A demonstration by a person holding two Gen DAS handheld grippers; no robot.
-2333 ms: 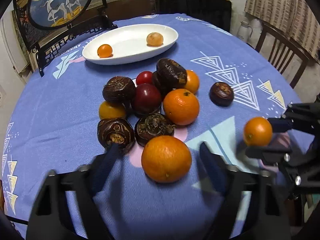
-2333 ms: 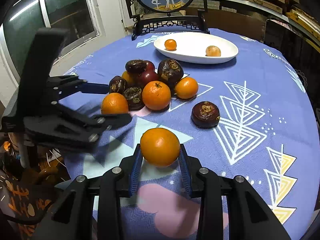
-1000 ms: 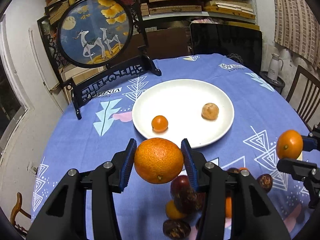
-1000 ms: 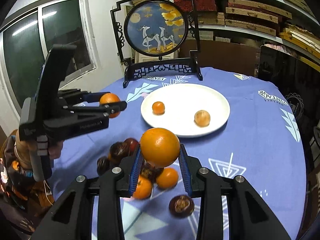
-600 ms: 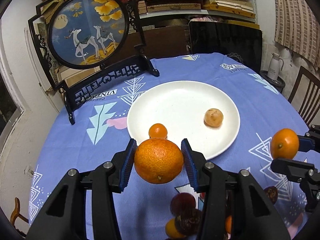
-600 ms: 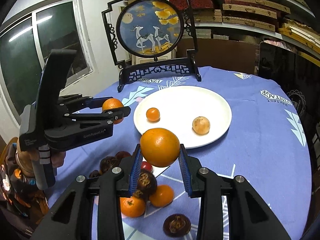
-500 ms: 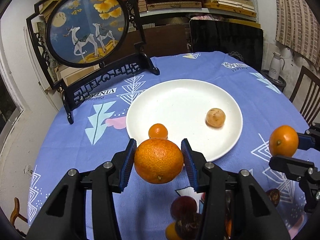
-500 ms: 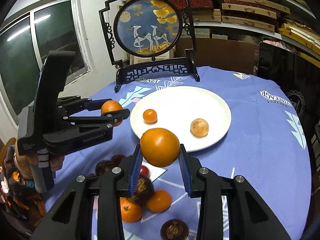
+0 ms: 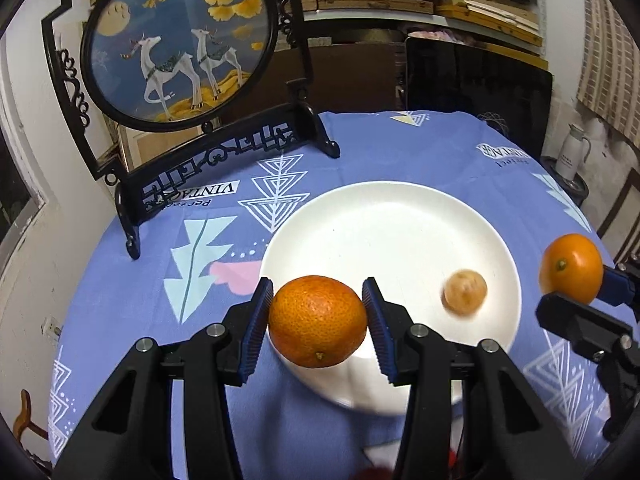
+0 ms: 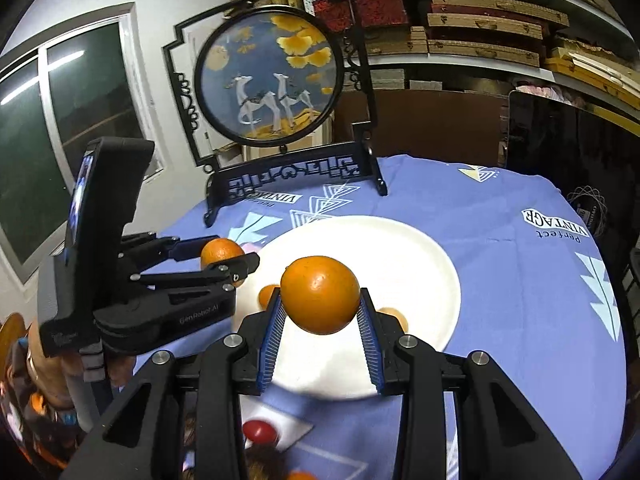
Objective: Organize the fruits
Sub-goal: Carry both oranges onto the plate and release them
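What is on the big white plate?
On the white plate sits a pale tan fruit. The right view shows a small orange one, half hidden by the tool's orange.

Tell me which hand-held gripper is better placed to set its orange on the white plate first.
Probably the right hand-held gripper: its round orange fruit hangs over the round white plate. The left hand-held gripper holds its pitted orange only at the plate's near-left rim.

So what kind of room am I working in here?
Probably a home dining room doubling as storage: a round table under a blue patterned tablecloth, a framed deer picture on a carved stand, and shelves stacked with flat boxes behind.
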